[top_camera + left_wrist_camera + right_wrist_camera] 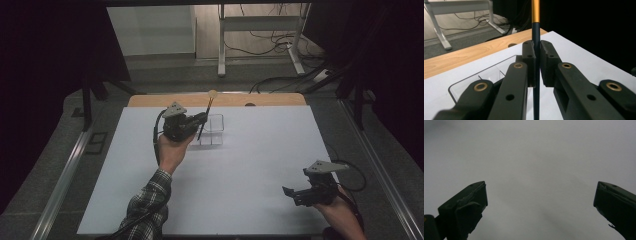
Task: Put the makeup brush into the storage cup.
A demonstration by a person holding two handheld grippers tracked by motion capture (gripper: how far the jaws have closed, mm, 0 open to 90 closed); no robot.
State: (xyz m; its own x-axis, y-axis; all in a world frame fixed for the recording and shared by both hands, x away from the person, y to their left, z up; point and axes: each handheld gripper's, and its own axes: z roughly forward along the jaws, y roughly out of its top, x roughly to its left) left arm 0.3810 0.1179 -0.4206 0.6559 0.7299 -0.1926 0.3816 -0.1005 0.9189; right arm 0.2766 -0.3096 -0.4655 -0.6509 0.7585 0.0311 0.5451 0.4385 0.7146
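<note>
Black-handled brush [205, 117] stands near-upright, head up, pinched by left gripper [200, 120]; right gripper [295, 192] fingers spread.

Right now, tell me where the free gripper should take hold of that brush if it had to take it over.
Probably the bare dark handle just under the gold band, coming level from the side. The brush stands near upright, tip up, and the left gripper already clamps its middle, so that upper stretch is the free part. The right gripper is open.
</note>
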